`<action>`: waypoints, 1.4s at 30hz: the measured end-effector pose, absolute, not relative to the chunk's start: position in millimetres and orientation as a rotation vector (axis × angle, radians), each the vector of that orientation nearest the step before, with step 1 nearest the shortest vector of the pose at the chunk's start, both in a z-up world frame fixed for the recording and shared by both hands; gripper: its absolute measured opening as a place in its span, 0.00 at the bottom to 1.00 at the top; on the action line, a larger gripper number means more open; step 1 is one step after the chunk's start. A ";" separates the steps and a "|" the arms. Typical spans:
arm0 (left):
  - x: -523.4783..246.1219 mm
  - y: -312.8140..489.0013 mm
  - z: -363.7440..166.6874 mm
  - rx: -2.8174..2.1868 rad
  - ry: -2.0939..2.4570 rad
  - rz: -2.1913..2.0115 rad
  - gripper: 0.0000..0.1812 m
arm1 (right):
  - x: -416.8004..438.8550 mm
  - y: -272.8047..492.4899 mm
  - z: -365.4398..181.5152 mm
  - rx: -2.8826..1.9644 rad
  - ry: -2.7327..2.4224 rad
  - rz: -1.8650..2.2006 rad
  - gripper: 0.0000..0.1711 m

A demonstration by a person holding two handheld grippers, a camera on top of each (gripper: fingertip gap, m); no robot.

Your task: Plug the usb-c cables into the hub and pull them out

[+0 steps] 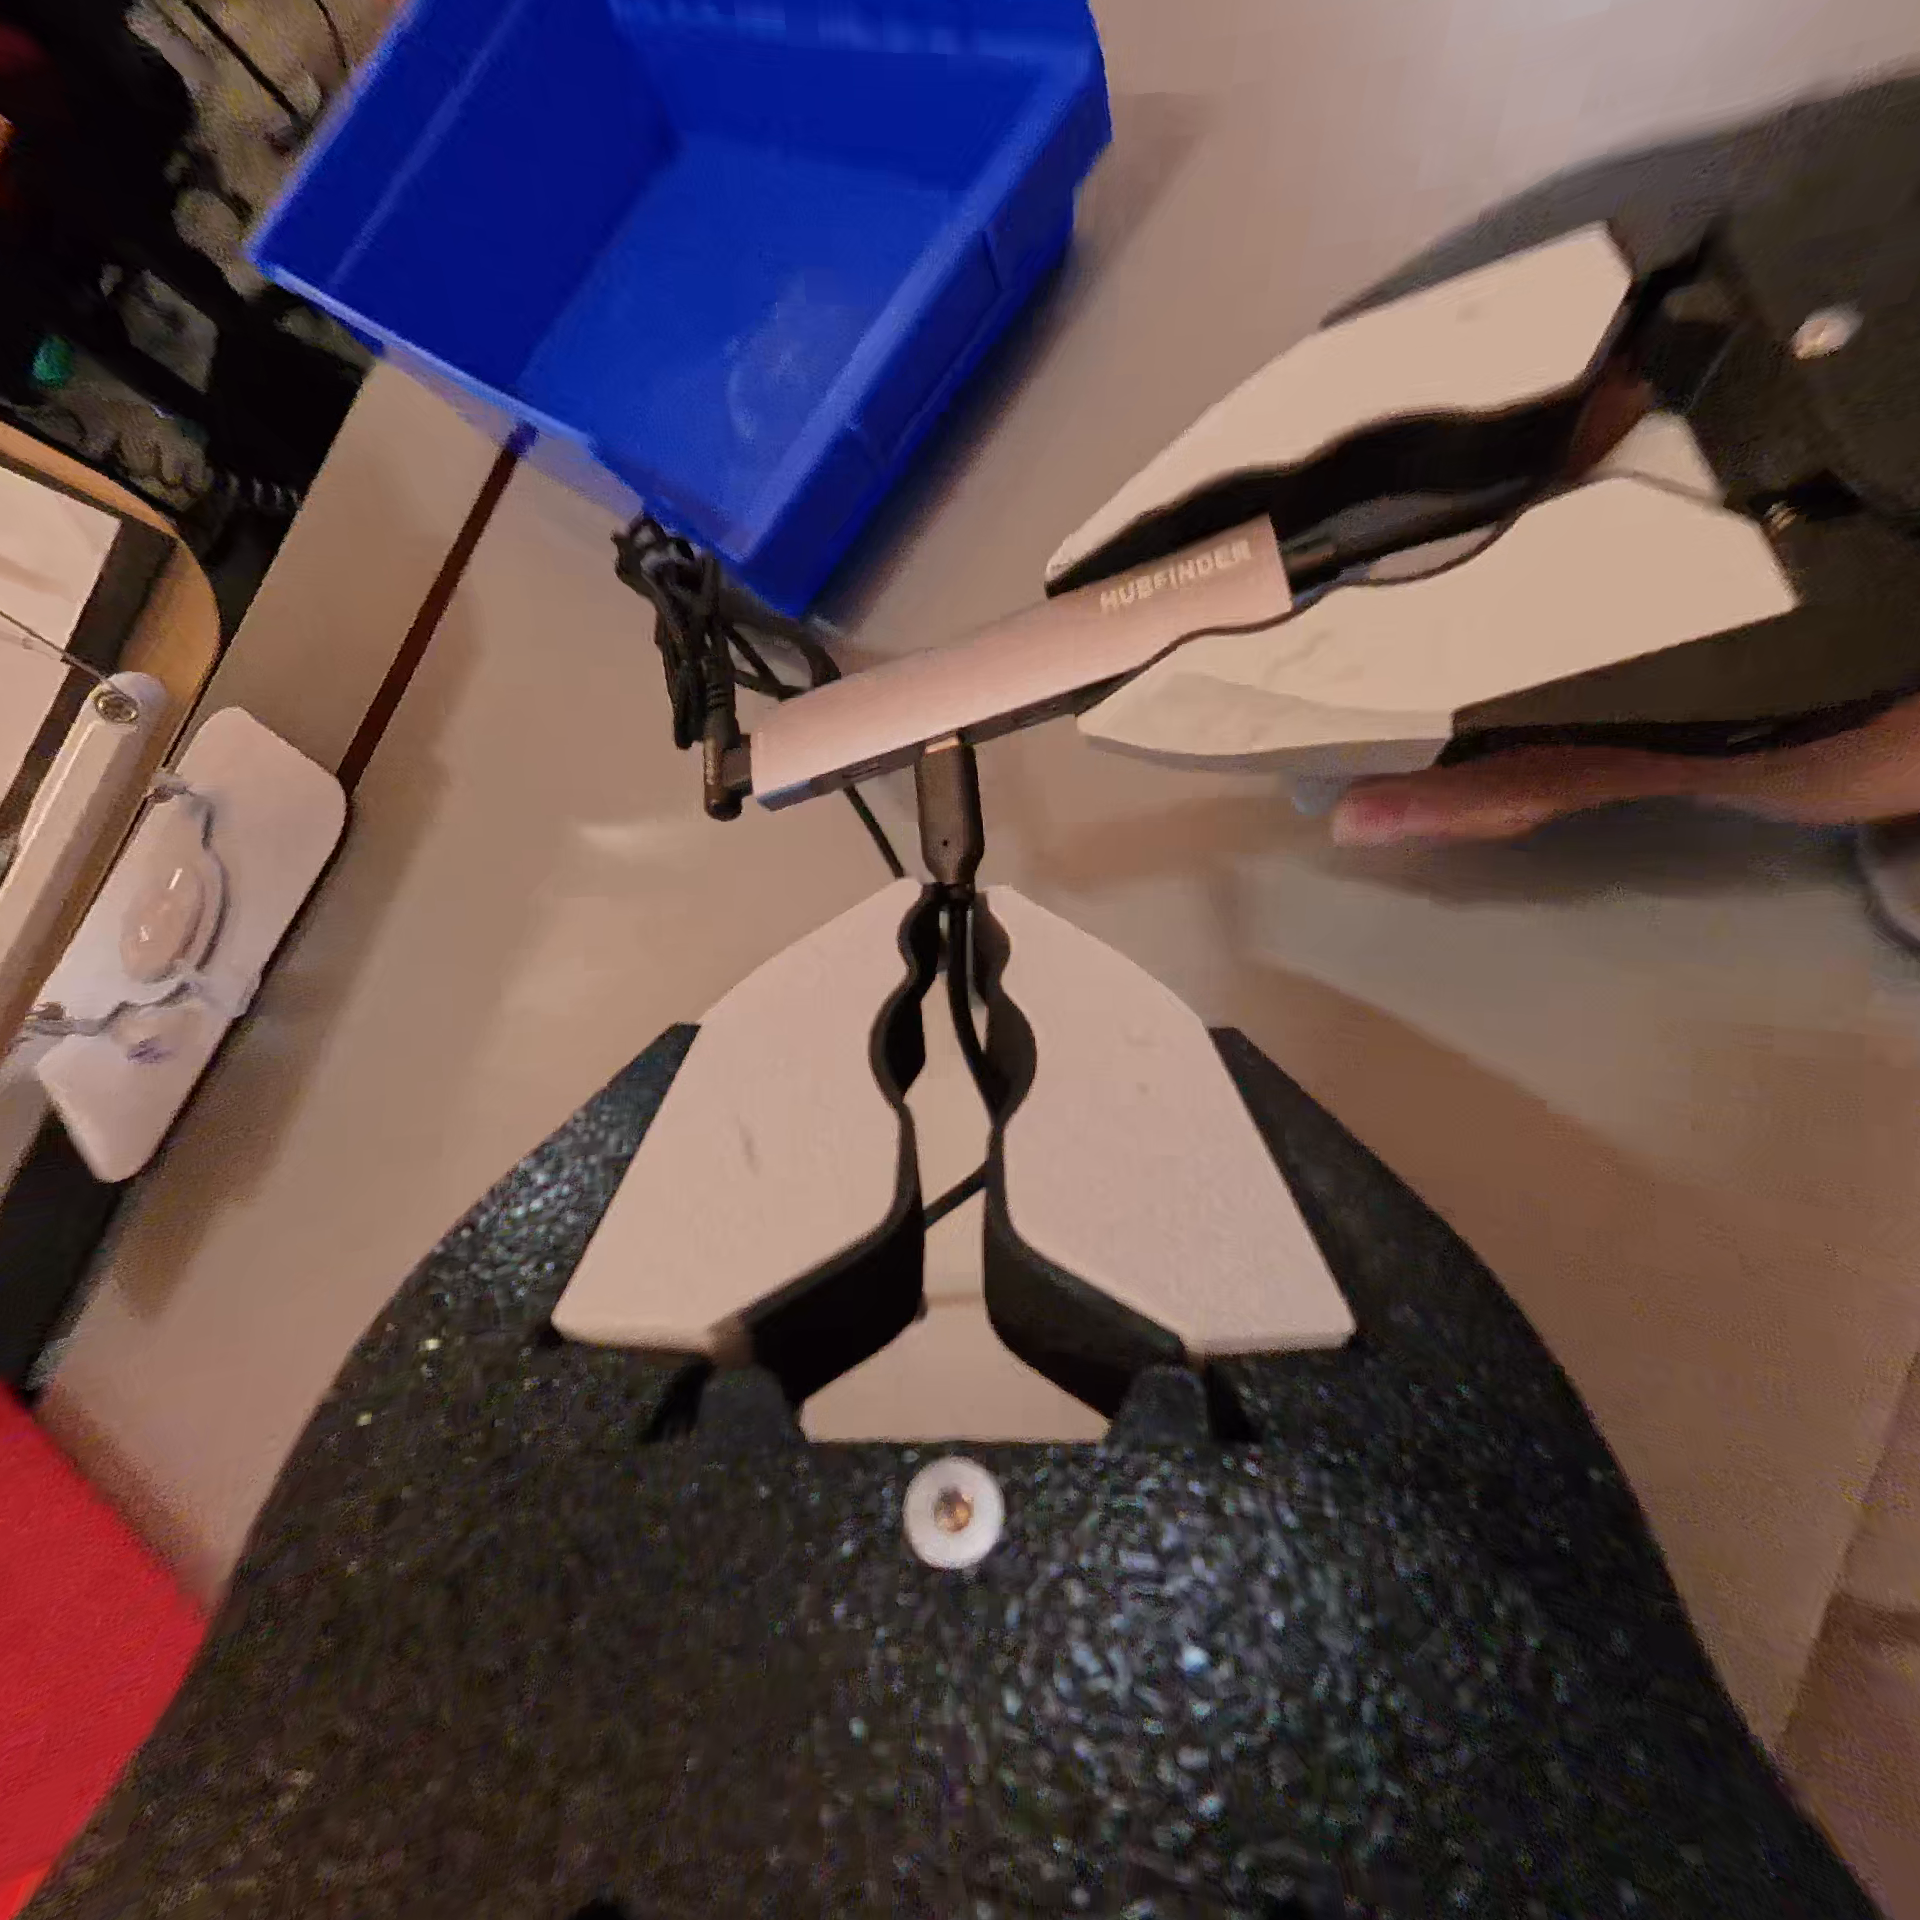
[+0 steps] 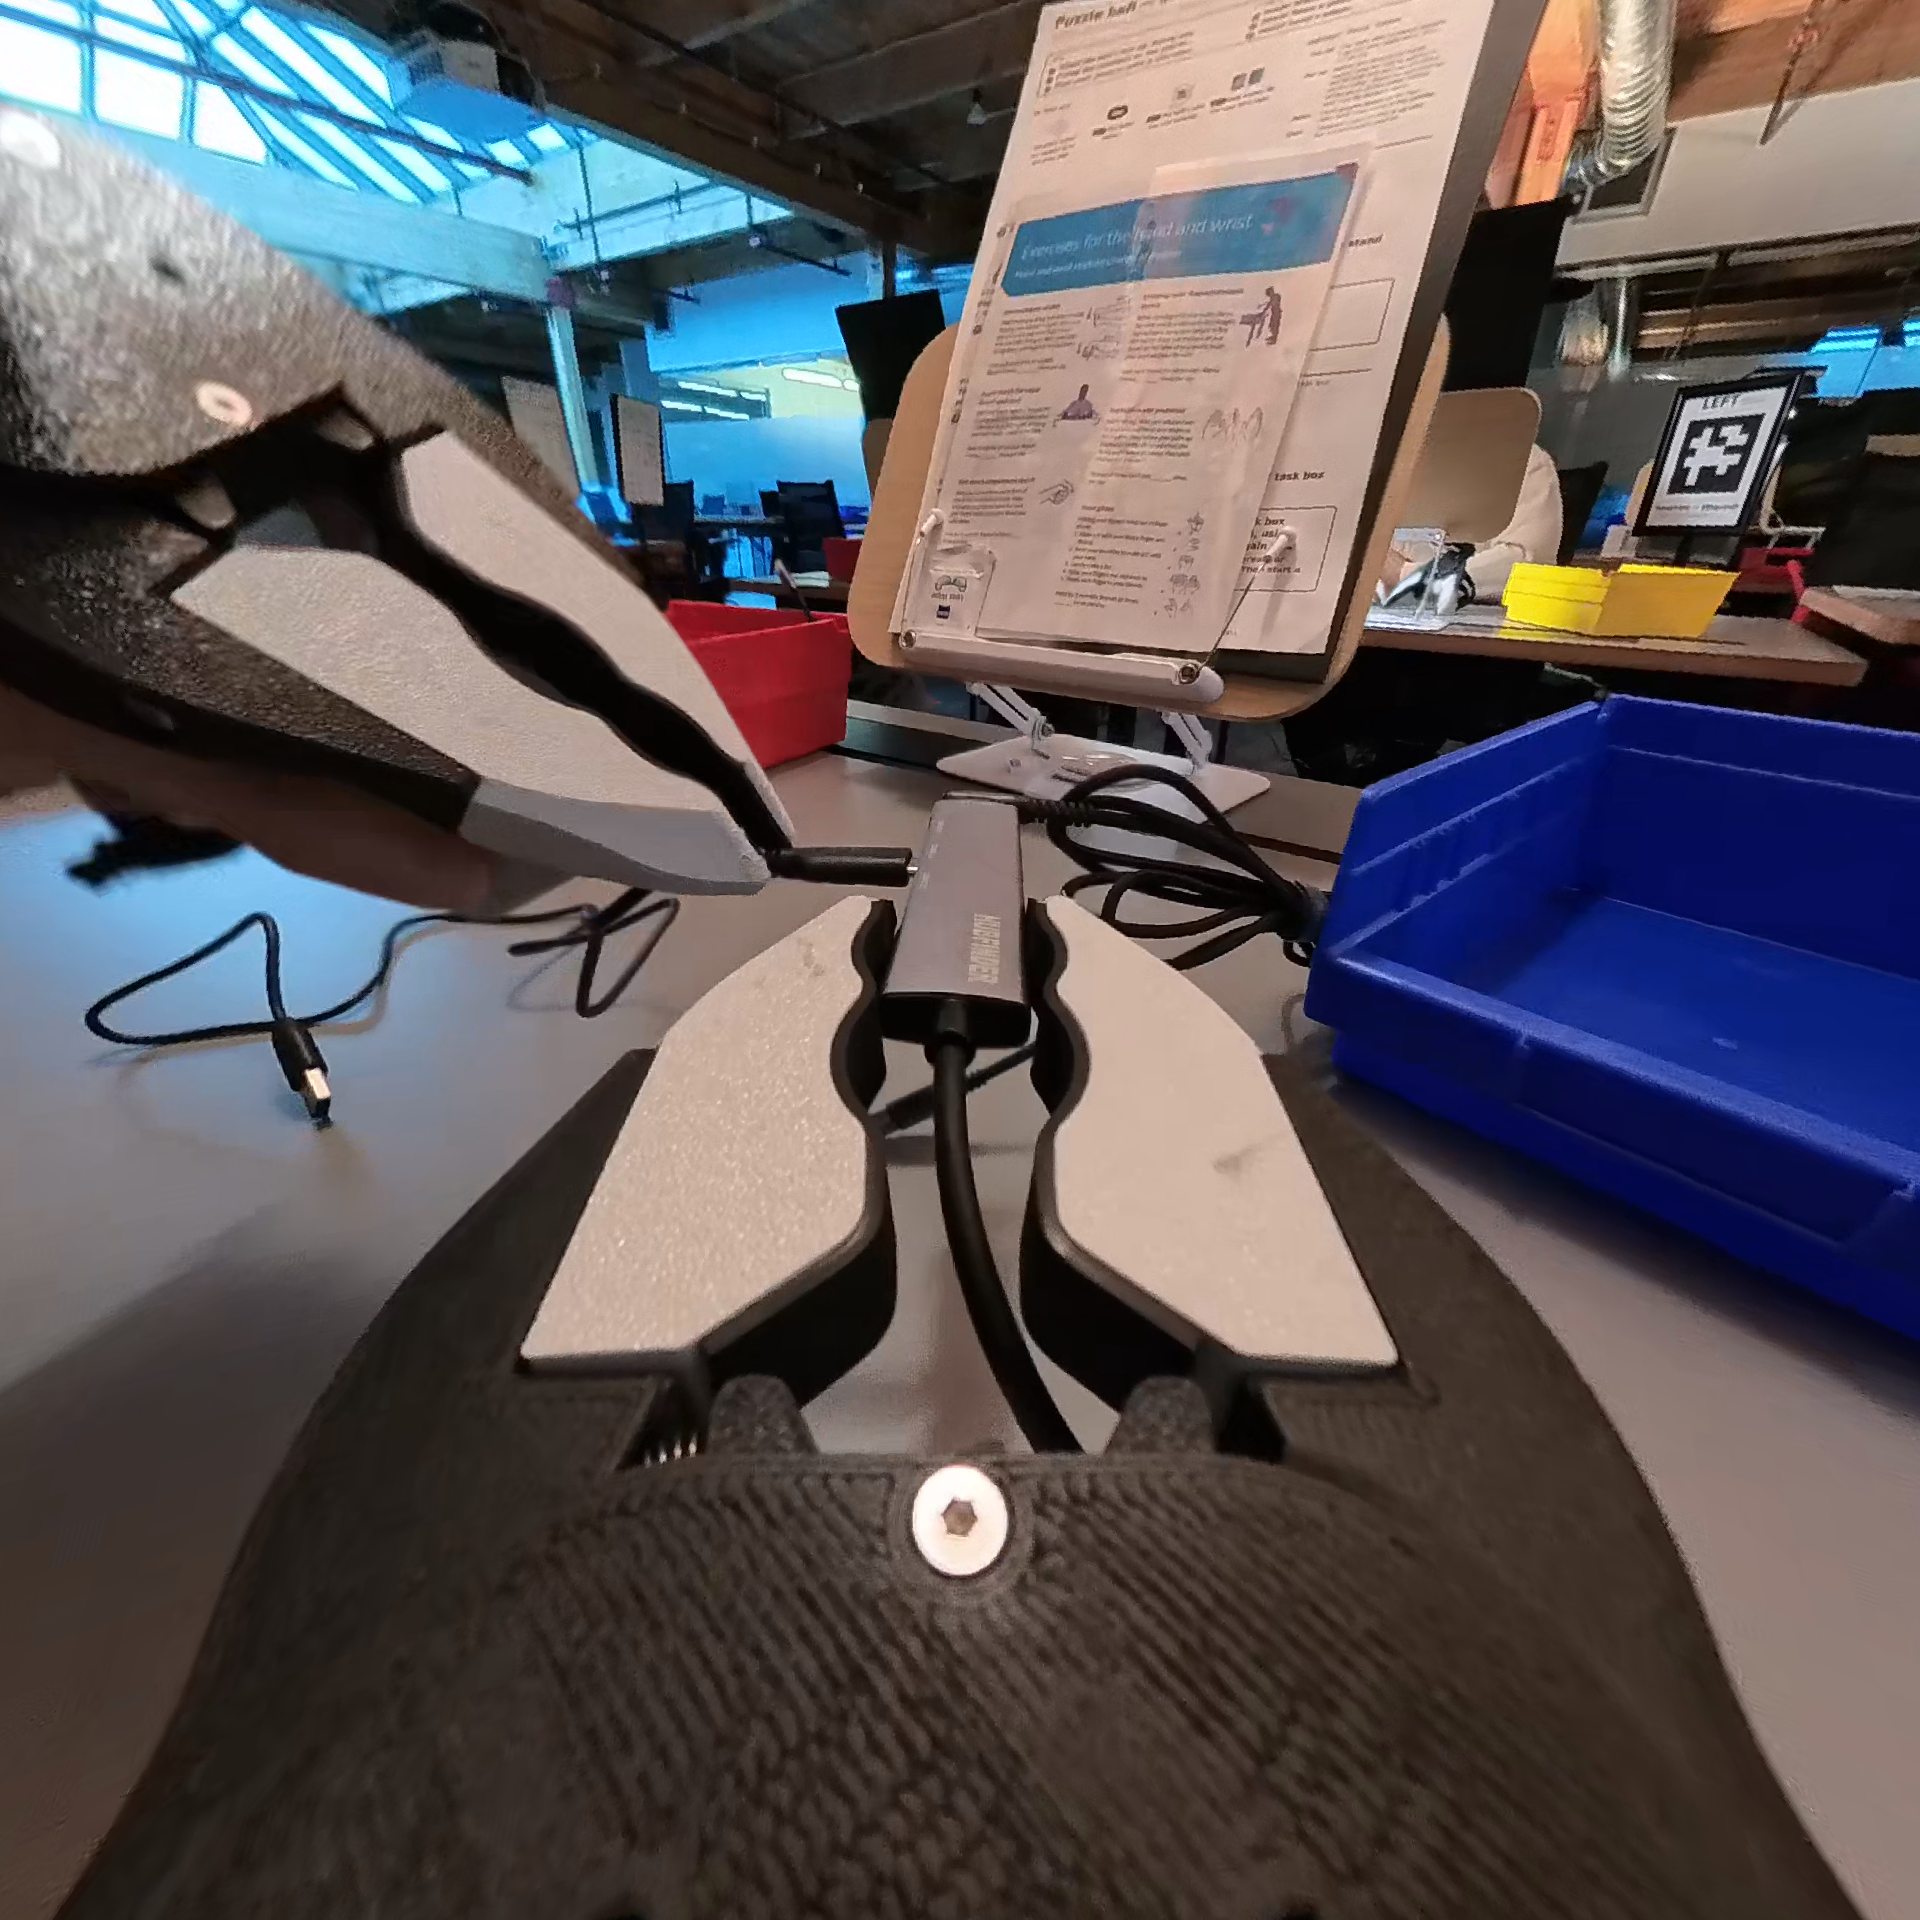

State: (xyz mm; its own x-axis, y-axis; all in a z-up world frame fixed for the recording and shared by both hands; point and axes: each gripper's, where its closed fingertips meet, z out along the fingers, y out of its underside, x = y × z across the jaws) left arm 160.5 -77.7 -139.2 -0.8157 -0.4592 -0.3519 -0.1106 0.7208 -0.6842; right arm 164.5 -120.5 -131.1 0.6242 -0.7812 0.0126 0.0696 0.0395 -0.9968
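Observation:
The grey hub (image 1: 977, 670) is held off the table. My right gripper (image 2: 956, 920) is shut on its cable end; the hub (image 2: 961, 914) points forward between the fingers, and its own black lead (image 2: 966, 1195) runs back between them. My left gripper (image 1: 948, 896) is shut on a black usb-c cable just behind its plug (image 1: 948, 810). The plug's metal tip meets a port on the hub's long side; I cannot tell how deep it sits. In the right wrist view the left gripper (image 2: 764, 862) comes in from the left with the plug (image 2: 842, 864).
An empty blue bin (image 2: 1662, 987) stands right of the hub. A bundled black cable (image 2: 1174, 852) lies behind it. Another cable end (image 2: 312, 1086) lies on the grey table (image 2: 416, 1299) at left. A document stand (image 2: 1143, 416) and a red bin (image 2: 769, 675) stand behind. My right fingertips sit around 5 centimeters from my left ones.

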 end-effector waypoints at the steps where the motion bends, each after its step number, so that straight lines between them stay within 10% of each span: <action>1: 159.7 -79.1 -136.4 -0.468 2.377 -1.012 0.03 | 164.1 -121.8 -129.5 -1.366 0.661 -0.716 0.14; 16: 140.9 -52.8 -113.6 -0.764 2.037 -1.526 0.01 | 146.4 -83.5 -115.7 -1.217 0.616 -0.585 0.14; 20: 143.2 -49.0 -116.0 -0.811 2.054 -1.461 0.18 | 148.2 -87.2 -112.4 -1.184 0.651 -0.622 0.14; 42: 149.9 -56.0 -124.1 -0.564 2.102 -1.335 0.06 | 147.1 -84.2 -120.8 -1.254 0.642 -0.537 0.15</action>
